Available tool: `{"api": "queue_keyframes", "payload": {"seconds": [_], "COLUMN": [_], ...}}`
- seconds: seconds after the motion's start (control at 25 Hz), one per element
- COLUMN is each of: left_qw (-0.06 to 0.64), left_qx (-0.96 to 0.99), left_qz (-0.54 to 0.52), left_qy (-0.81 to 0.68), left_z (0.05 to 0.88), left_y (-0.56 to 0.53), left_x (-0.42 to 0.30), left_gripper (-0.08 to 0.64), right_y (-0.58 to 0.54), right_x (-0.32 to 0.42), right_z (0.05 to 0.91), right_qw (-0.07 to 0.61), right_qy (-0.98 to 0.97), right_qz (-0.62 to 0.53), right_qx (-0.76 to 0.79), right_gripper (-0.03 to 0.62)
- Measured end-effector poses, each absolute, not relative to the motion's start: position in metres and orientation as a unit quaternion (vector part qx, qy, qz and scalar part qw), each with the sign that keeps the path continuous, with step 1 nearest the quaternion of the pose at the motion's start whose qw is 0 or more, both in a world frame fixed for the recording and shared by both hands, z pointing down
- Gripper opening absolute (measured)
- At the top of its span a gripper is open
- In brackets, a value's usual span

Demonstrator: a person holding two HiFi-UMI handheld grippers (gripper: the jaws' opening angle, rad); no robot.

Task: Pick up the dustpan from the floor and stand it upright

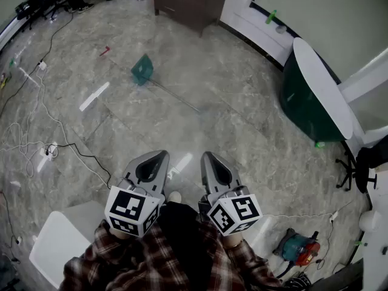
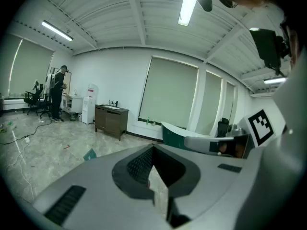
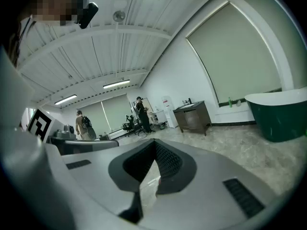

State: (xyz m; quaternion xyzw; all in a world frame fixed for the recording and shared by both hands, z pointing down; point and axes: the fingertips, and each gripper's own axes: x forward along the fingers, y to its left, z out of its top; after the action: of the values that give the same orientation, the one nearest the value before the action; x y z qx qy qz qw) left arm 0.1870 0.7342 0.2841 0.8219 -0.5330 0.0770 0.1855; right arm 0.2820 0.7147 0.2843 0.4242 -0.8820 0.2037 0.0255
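As I stand now, my left tongs (image 1: 161, 156): tips pressed together, nothing between them.
Right tongs (image 1: 208, 157): likewise pressed together and empty; smooth grey plastic shells, dark ribbed pads.
Dustpan (image 1: 142, 70): green flat scoop on a long thin handle, lying on the floor well ahead of me.
Floor (image 1: 242, 120): glossy marbled stone tiles.
Progress: nothing done yet, I judge; approaching, lifting and standing it upright all remain.

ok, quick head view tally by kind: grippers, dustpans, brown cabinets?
grippers: 2, the left gripper and the right gripper
dustpan: 1
brown cabinet: 1
total: 4
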Motion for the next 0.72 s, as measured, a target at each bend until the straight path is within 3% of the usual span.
{"api": "queue_keyframes", "payload": {"seconds": [0.36,0.72], "left_qw": [0.206,0.202], "left_qx": [0.798,0.791], "left_qz": [0.065,0.043], "left_qy": [-0.562,-0.576], "left_z": [0.296,0.291], "left_y": [0.716,0.633], "left_x": [0.141,0.040], "left_gripper": [0.000,0.000], "right_y": [0.688,0.606], "right_x": [0.243,0.156], "right_z": [0.303,0.304], "right_qw": [0.048,0.062], "right_qy": [-0.887,-0.887], "right_qz": [0.222,0.215], "right_qx": [0.401,0.404], "right_gripper": [0.011,0.011]}}
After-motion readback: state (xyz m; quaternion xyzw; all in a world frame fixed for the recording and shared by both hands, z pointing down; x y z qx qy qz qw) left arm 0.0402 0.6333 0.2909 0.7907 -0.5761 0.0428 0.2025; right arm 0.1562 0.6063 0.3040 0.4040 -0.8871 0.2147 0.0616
